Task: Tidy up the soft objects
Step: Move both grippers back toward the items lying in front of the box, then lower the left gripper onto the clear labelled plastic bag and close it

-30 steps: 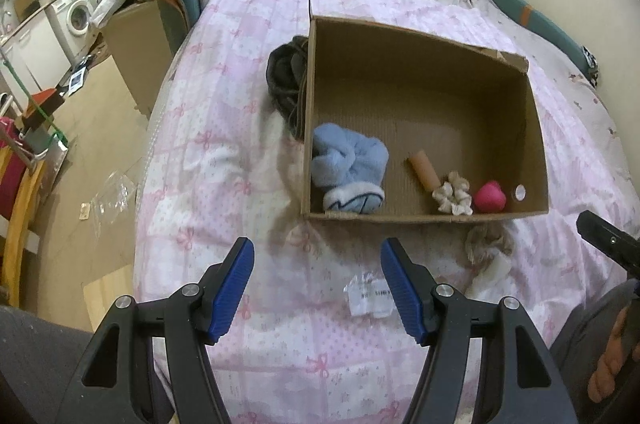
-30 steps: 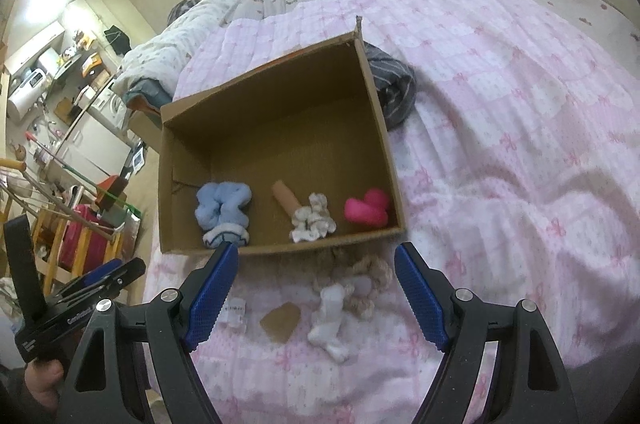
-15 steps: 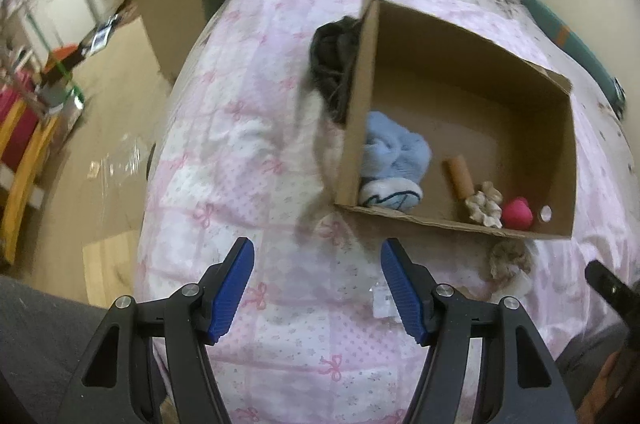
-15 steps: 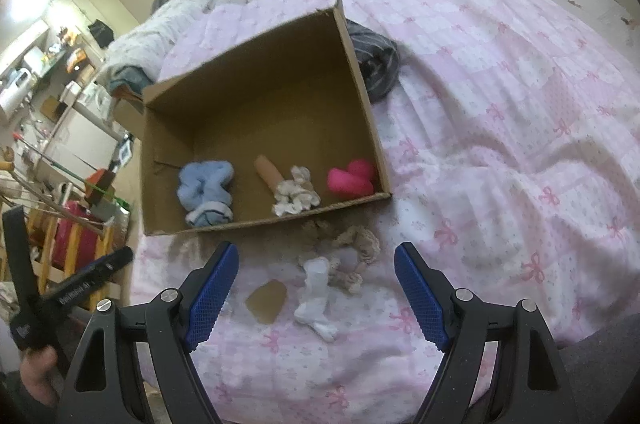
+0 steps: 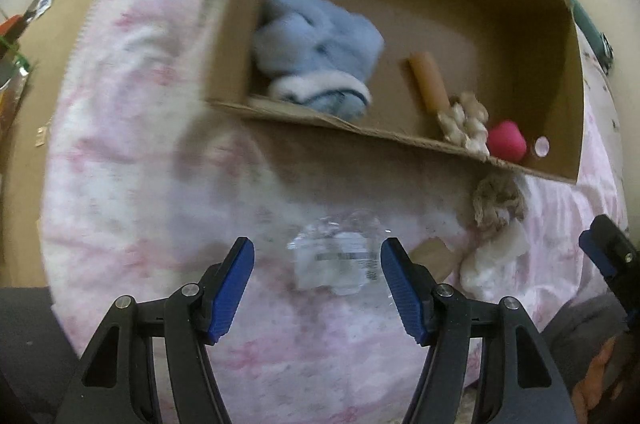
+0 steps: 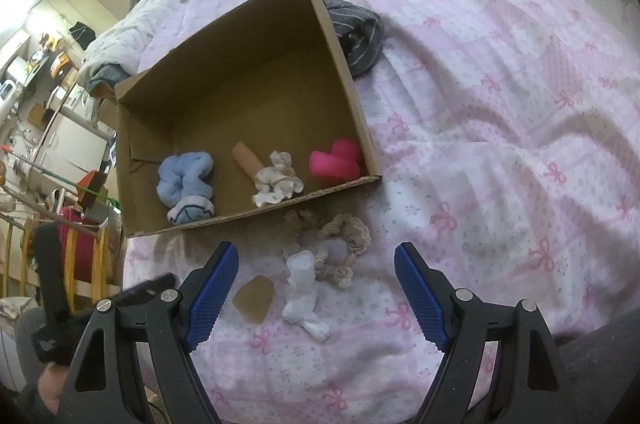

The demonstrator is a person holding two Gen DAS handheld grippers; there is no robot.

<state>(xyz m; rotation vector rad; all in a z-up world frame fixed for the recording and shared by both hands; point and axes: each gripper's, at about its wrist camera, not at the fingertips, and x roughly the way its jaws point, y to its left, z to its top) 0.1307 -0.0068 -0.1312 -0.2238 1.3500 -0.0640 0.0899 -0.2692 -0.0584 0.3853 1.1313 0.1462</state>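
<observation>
Between the left gripper (image 5: 317, 264) fingers, a blurred, unreadable label (image 5: 345, 258)

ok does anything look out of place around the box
Yes. A beige lace scrunchie, a white sock and a tan pad lie loose on the pink quilt just outside the cardboard box, as does a clear plastic wrapper. Dark striped cloth is bunched against the box's outside.

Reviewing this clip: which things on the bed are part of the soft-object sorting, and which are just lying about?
Part of the job:
- cardboard box
- blue fluffy sock
- cream scrunchie in the box
- pink soft toy
- beige scrunchie
- white sock

Probably just lying about:
- grey striped garment
- clear plastic wrapper
</observation>
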